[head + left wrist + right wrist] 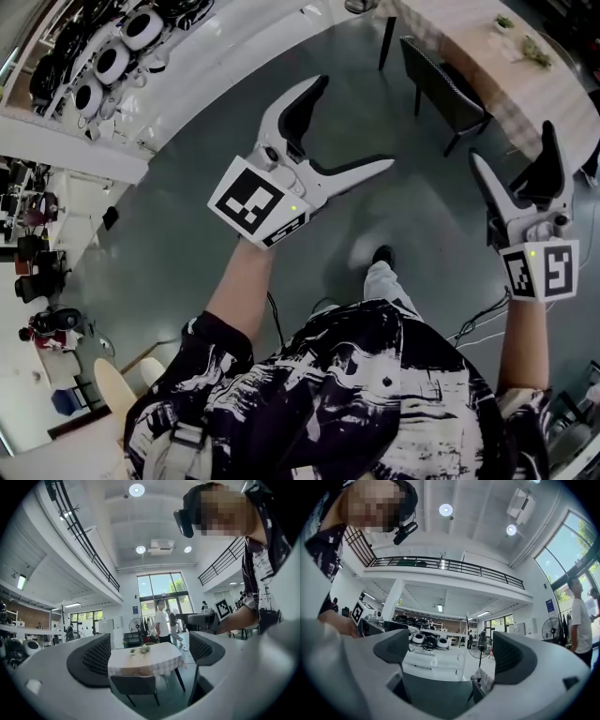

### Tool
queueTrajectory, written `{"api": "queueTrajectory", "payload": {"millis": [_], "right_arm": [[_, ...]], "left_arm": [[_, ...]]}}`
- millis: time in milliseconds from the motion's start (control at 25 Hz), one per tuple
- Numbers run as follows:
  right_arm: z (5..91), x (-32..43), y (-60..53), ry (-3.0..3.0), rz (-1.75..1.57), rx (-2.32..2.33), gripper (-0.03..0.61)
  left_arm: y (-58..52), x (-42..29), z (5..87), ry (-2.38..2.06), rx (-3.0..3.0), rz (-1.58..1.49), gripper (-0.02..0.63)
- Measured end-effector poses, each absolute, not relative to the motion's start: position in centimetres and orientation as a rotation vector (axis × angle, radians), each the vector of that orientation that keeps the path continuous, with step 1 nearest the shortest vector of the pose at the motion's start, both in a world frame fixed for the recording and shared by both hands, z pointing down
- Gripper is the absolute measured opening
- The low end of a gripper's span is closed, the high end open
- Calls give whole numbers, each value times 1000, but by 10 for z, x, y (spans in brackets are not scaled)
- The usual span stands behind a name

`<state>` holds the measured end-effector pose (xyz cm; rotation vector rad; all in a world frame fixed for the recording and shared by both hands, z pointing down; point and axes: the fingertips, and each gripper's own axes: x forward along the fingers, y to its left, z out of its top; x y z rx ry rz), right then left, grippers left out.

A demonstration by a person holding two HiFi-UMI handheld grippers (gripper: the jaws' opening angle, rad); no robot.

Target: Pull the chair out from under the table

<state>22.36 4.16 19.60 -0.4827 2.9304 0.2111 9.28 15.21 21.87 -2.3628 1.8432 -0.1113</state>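
Observation:
A dark chair (441,84) stands tucked against a table (511,80) with a pale checked cloth at the top right of the head view. My left gripper (354,124) is open in mid-air, well short of the chair. My right gripper (514,145) is also open, held up near the table's edge, with nothing between its fingers. In the left gripper view the chair (133,685) and table (159,660) lie straight ahead between the open jaws, a few steps away. The right gripper view faces mostly away, and only a corner of the cloth (487,678) shows low between its jaws.
A white curved counter (202,98) with round black-and-white devices (112,61) runs along the upper left. Cables (478,323) lie on the grey floor at my right. Two people (161,620) stand beyond the table by tall windows. A standing fan (483,645) is behind.

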Motion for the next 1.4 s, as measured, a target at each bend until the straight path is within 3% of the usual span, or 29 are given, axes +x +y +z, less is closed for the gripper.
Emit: {"api": "queueTrajectory", "payload": {"millis": [320, 760, 1400], "right_arm": [[202, 162, -65, 2957, 200, -437, 500], [200, 108, -104, 2971, 256, -509, 500], [254, -59, -225, 2975, 311, -1219, 500]], "left_arm": [[39, 48, 225, 1826, -2400, -115, 495], [-28, -9, 220, 1704, -2482, -82, 495], [-199, -193, 278, 1035, -2871, -165, 494]]}}
